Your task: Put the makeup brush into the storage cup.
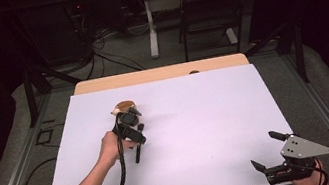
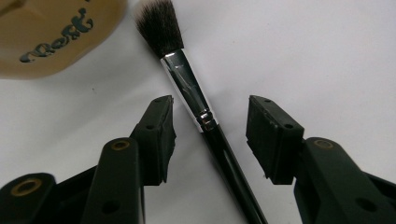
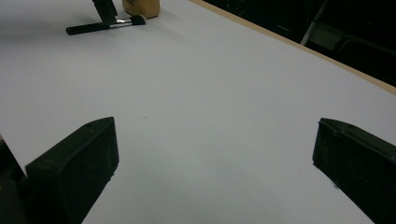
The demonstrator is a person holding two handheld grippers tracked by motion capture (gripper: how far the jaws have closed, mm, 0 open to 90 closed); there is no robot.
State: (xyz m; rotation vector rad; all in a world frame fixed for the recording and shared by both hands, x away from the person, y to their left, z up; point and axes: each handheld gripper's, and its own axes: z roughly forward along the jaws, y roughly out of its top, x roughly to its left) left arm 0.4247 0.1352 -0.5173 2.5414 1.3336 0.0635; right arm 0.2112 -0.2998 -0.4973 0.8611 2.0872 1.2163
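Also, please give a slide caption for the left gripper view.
Open left gripper straddling a black-handled makeup brush beside a tan lettered object.

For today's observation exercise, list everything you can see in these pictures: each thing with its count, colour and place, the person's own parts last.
makeup brush: one, black handle, silver ferrule, dark bristles, lying on the sheet between the left gripper's open jaws
tan object: one, dark lettering, beside the bristles
white sheet: one, covering the table
wooden table: one, far edge showing
chair: one, black, beyond the table
left gripper: black, open over the brush
right gripper: black, open, near right corner
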